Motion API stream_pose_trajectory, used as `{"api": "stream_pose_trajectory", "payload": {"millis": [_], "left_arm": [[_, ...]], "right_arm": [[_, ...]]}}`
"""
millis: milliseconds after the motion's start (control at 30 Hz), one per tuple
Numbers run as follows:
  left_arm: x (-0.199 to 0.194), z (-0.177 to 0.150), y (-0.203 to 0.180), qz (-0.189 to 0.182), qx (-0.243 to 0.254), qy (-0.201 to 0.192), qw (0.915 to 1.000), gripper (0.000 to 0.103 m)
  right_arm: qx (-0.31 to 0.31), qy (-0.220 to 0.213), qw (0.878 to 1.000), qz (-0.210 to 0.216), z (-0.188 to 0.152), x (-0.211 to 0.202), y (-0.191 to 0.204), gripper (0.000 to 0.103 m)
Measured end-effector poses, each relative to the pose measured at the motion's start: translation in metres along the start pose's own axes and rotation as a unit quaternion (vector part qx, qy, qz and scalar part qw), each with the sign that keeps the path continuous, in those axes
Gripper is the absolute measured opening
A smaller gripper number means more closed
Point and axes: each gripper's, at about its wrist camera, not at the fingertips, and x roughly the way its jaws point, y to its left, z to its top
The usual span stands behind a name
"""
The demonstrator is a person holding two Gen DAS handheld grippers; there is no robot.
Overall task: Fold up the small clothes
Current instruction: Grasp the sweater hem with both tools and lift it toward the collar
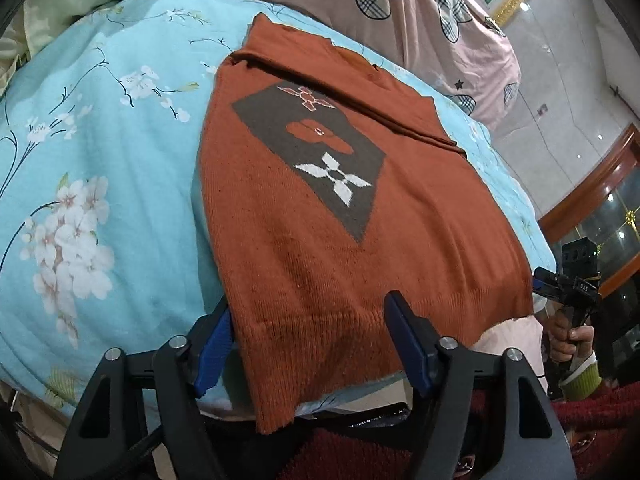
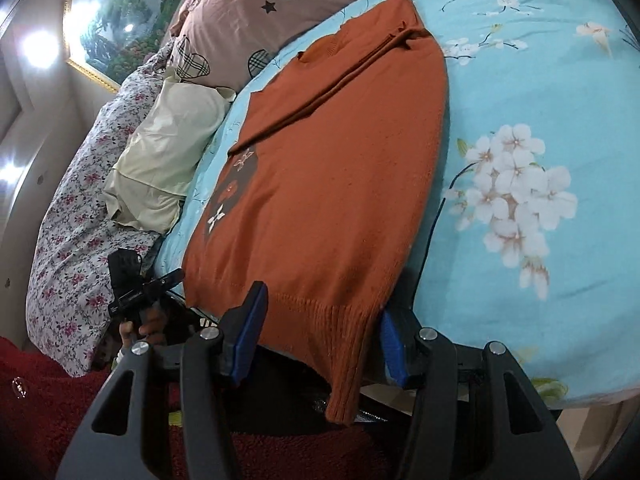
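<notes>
A small rust-orange knit sweater (image 1: pixel 320 240) with a dark diamond panel of flowers lies flat on a light blue floral bedsheet (image 1: pixel 100 160), sleeves folded in, hem hanging over the near edge. My left gripper (image 1: pixel 312 340) is open, its blue-padded jaws straddling the hem's left corner. My right gripper (image 2: pixel 320 332) is open, its jaws straddling the hem's right corner of the sweater (image 2: pixel 332 184). Each gripper shows small in the other's view: the right one (image 1: pixel 568 288), the left one (image 2: pixel 140 284).
A pink pillow with plaid hearts (image 1: pixel 420 12) lies beyond the sweater's collar. A cream pillow (image 2: pixel 168 152) and a floral quilt (image 2: pixel 72 232) lie to the left. The bed edge is under the hem; the person's red sweater (image 2: pixel 60 400) is below.
</notes>
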Motion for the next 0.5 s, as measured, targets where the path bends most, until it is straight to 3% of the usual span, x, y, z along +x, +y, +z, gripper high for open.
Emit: {"api": "stream_pose_trajectory", "payload": {"millis": [200, 300, 367, 433, 500], "left_arm": [[-0.003, -0.005, 0.009, -0.015, -0.016, 0.001, 0.9998, 0.046], [-0.003, -0.005, 0.013, -0.023, -0.019, 0.0, 0.9996, 0.042], [-0.003, -0.004, 0.013, -0.028, -0.016, 0.002, 0.9995, 0.035], [-0.001, -0.006, 0.013, -0.031, -0.009, 0.01, 0.9994, 0.013], [0.003, -0.009, 0.012, -0.033, -0.009, 0.017, 0.9993, 0.011]], "right_arm": [[-0.005, -0.004, 1.0, 0.009, -0.008, 0.002, 0.001, 0.053], [-0.008, -0.007, 1.0, 0.015, -0.013, 0.004, 0.001, 0.05], [-0.005, -0.011, 1.0, 0.013, -0.013, 0.006, -0.001, 0.04], [0.0, -0.012, 1.0, 0.006, -0.014, 0.007, -0.004, 0.021], [0.01, -0.013, 1.0, 0.007, -0.017, 0.007, -0.008, 0.019]]}}
